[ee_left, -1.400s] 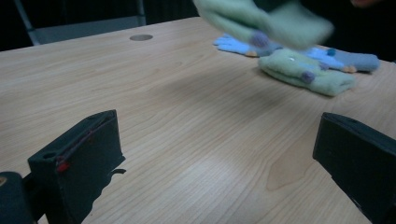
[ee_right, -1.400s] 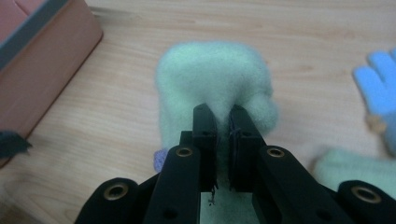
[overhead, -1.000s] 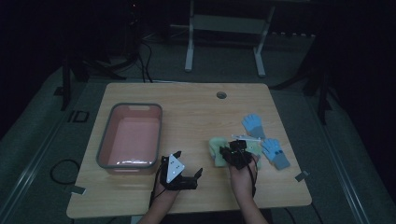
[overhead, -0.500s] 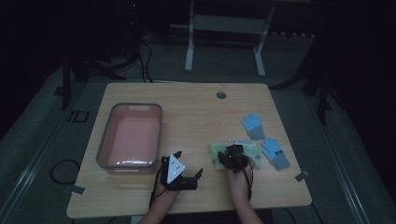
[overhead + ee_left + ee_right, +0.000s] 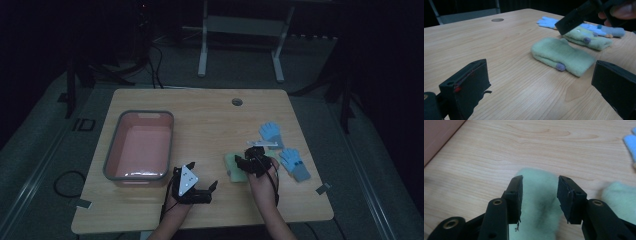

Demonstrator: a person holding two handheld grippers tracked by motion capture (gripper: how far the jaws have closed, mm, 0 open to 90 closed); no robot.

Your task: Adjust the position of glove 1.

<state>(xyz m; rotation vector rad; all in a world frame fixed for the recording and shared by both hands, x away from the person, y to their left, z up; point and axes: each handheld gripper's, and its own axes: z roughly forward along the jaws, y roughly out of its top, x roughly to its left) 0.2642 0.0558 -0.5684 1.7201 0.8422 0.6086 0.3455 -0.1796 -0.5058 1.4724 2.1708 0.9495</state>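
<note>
Two pale green mittens lie side by side right of the table's middle, the nearer mitten (image 5: 564, 53) (image 5: 537, 202) (image 5: 232, 167) beside the other mitten (image 5: 586, 38) (image 5: 621, 197). My right gripper (image 5: 250, 161) (image 5: 539, 182) is open and tilted down over the nearer mitten, one jaw on either side of it; whether the jaws touch it I cannot tell. My left gripper (image 5: 197, 182) (image 5: 541, 85) stands wide open at the front of the table, facing the mittens with nothing between its jaws. The right gripper's jaw shows above the mittens in the left gripper view.
A pink tub (image 5: 140, 145) (image 5: 439, 132) with a grey rim stands at the table's left. Two blue gloves (image 5: 271, 131) (image 5: 295, 164) (image 5: 549, 22) lie to the right of the mittens. A round cable hole (image 5: 237, 102) sits near the far edge.
My right gripper has shifted slightly left over the green mittens. The left gripper has stayed where it was.
</note>
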